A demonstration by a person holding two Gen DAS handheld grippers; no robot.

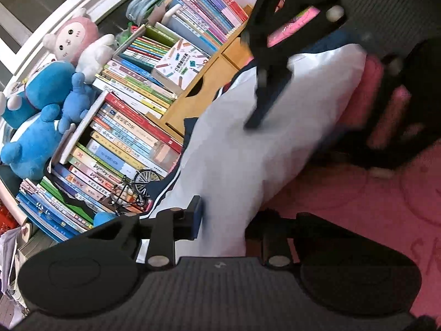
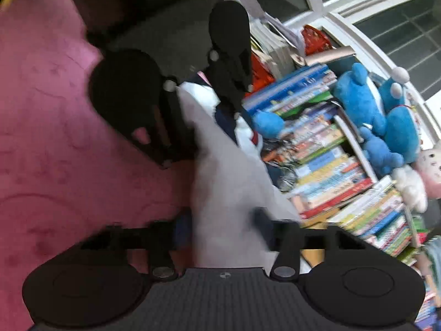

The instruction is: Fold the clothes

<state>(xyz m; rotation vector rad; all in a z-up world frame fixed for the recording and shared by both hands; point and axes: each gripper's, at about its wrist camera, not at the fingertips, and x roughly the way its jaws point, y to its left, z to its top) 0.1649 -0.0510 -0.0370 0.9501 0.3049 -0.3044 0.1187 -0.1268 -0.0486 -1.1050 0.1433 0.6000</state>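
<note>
**White garment held stretched between our two grippers**

In the left wrist view we start at nine o'clock with the blue plush toys and the pink-and-white plush above them, then the stacked books and a small model bicycle at about seven o'clock. Past a wooden drawer unit comes the white garment with its dark navy trim. Its long axis runs from six o'clock, where our left gripper is clamped on one end, up toward one o'clock, where the right gripper grips the far end. The cloth hangs taut above the pink mat at four o'clock.

In the right wrist view the pink mat fills nine o'clock. The garment runs from six o'clock up to twelve, narrowing toward the left gripper at the far end. Our right gripper has its fingers pressed onto the near end. Books and blue plush toys crowd three o'clock, under a white window frame.
</note>
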